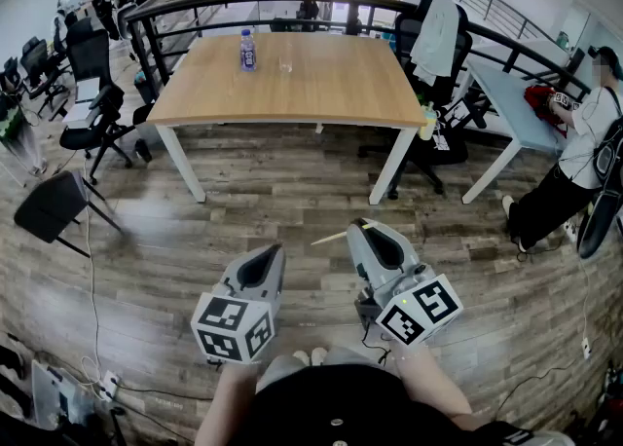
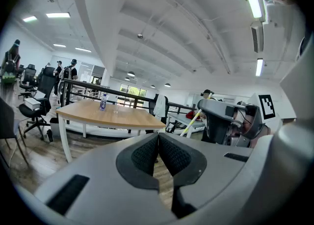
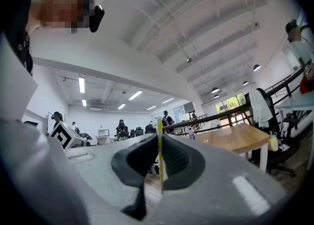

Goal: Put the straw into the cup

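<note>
Jaws of the right gripper (image 3: 158, 138) are clamped on the straw (image 3: 160, 165), which crosses them at a right angle. In the head view the straw's free end pokes out sideways toward the left gripper (image 1: 270, 251), lying close to level. The left gripper has its jaws pressed together with nothing between them, and it hangs just beside the right one.

Both grippers sit close to the person's body, over bare wooden floor (image 1: 292, 201). The cup (image 1: 285, 65) stands upright on the far part of the desk (image 1: 341, 93), near a water bottle (image 1: 248, 50) and well apart from both grippers, straight ahead and a little to the left of the right gripper's line.

My reading is that the approach has hardly begun. The straw's long axis is crosswise now, so the right gripper would need to close the whole gap and then turn until the straw stands upright over the cup's mouth.
</note>
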`<state>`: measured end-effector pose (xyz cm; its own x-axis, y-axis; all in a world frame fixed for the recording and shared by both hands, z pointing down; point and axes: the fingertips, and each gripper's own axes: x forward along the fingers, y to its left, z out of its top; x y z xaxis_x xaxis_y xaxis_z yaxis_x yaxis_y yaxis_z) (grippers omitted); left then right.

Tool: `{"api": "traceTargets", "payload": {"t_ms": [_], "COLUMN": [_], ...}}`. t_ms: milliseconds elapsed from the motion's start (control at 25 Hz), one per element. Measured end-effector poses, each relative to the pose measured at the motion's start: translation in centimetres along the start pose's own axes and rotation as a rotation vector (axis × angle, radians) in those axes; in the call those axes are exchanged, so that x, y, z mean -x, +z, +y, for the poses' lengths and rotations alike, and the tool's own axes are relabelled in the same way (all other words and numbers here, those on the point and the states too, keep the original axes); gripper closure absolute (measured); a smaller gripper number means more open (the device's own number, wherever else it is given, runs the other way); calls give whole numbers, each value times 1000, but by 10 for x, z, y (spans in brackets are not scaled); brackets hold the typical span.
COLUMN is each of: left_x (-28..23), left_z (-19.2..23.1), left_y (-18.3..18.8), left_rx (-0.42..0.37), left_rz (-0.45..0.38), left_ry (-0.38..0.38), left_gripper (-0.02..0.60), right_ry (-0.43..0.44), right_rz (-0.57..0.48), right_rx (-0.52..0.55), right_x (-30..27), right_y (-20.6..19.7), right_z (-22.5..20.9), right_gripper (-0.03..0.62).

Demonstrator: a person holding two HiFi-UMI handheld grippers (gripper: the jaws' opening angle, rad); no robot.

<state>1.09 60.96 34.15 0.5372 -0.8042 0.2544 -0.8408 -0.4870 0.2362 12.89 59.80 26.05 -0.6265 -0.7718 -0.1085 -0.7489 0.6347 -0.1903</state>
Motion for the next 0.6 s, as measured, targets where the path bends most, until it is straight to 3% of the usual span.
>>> {"api": "traceTargets", "payload": {"t_ms": [600], "left_x": [-9], "left_z": [-11], "left_y": [-4], "left_rx": [3], "left_rz": [24], "left_ry": [28], "left_gripper": [565], "right_ry": [10], "right_rz": [10], "right_rx": [6], "right_x": [11], "right_y": [3], "right_z": [-14], "right_gripper": [575]}}
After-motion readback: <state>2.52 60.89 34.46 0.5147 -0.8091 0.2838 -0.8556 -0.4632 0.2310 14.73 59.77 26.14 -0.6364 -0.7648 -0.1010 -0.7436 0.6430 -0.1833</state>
